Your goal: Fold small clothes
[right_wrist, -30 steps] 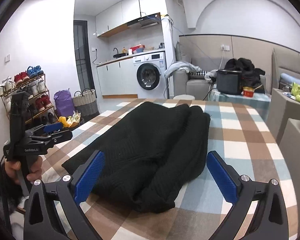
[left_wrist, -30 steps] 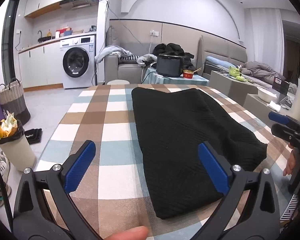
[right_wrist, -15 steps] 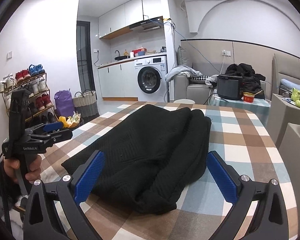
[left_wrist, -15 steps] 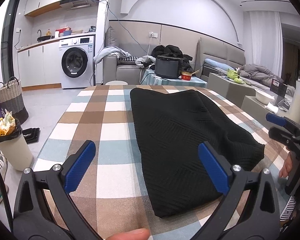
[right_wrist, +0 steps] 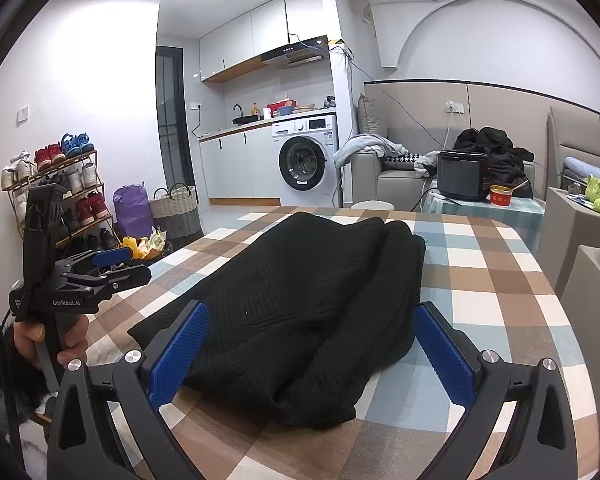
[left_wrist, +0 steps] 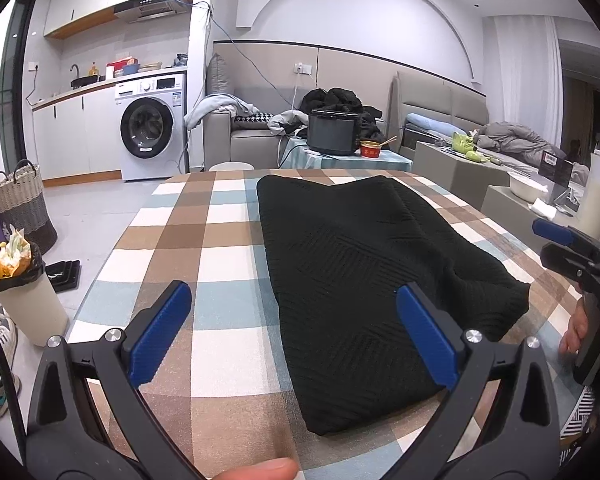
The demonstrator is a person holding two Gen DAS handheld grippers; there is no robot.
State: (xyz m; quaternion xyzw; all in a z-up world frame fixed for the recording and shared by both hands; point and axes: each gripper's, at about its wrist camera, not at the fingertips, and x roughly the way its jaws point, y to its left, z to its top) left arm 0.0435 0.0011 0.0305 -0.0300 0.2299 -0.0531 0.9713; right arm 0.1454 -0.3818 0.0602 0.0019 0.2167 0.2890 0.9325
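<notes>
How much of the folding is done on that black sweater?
Some looks done: the black sweater lies on the checked tablecloth as a long bundle, with layers doubled over at its near end. Nothing is in hand: the left gripper and right gripper are both open and hold no cloth. Left, probably: folding the long bundle shorter.
</notes>
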